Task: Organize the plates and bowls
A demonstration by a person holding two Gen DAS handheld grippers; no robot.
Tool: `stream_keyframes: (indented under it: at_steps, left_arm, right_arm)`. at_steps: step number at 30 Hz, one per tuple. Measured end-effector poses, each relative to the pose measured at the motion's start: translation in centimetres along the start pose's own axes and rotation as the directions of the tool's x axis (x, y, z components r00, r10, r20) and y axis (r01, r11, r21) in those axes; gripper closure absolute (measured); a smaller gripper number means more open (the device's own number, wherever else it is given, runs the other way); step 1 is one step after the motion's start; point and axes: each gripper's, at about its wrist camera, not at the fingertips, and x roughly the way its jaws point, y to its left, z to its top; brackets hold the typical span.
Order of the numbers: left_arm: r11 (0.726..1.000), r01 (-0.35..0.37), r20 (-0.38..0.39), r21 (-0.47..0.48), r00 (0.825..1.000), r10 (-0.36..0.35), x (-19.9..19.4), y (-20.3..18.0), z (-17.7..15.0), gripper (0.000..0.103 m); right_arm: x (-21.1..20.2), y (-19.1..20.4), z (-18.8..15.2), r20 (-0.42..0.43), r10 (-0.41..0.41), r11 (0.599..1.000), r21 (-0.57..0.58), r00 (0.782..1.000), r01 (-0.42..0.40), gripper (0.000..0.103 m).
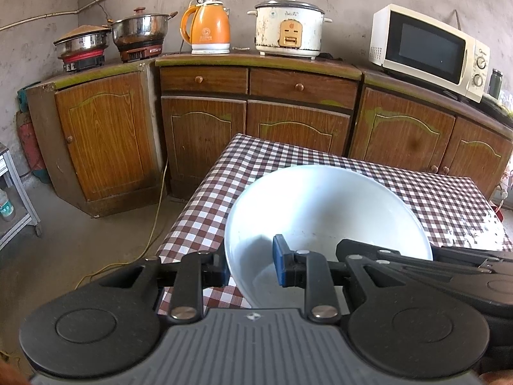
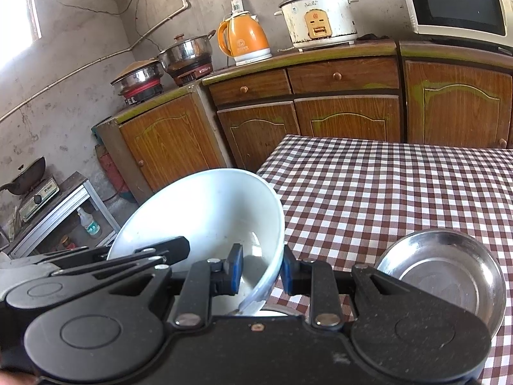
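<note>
**Two claws pinch one white bowl over the checked table**

Left wrist view: one left claw (image 1: 251, 264), its two blue-padded fingers (image 1: 278, 261) clamped on the near-left rim of one white bowl (image 1: 323, 211), one pad outside the wall, one inside. Bowl is tilted, mouth facing the camera, over the near-left corner of one table (image 1: 433, 199) with brown-and-white check cloth. One more claw enters from the right edge, reaching the bowl's right rim: the right claw (image 1: 346, 247); its pads are hidden here. Behind, on the wooden cabinet run (image 1: 256, 112): two steel pots (image 1: 141, 29) on burners, one orange kettle (image 1: 206, 29), one white rice cooker (image 1: 288, 29), one cream microwave (image 1: 429, 48). One yellow cable (image 1: 154, 224) on the floor.

Right wrist view: right claw (image 2: 259, 272) pinches the bowl's (image 2: 205, 211) rim at lower right, one pad inside, one outside. Bowl tilted, lifted off the cloth, hanging past the table's (image 2: 384, 186) left edge. Left claw (image 2: 179, 247) comes in from the left, touching the bowl's near-left side. One steel bowl (image 2: 449, 269) sits upright on the table just right of the right claw, empty. Same counts behind: two pots (image 2: 186, 51), one kettle (image 2: 243, 40), one rice cooker (image 2: 320, 19), one microwave (image 2: 458, 3). One wok (image 2: 29, 173) on a small stove at far left, one bottle (image 2: 89, 223) on the shelf under it.
</note>
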Motion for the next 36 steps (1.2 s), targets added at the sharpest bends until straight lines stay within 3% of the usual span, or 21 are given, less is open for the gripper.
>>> stream_keyframes:
  at_steps: [36]
  left_arm:
    - [1.000, 0.009, -0.086, -0.008, 0.996, -0.010, 0.8, 0.6, -4.3, 0.077]
  right_arm:
    - [0.8, -0.7, -4.7, -0.074, -0.010, 1.000, 0.015, 0.997, 0.011, 0.071]
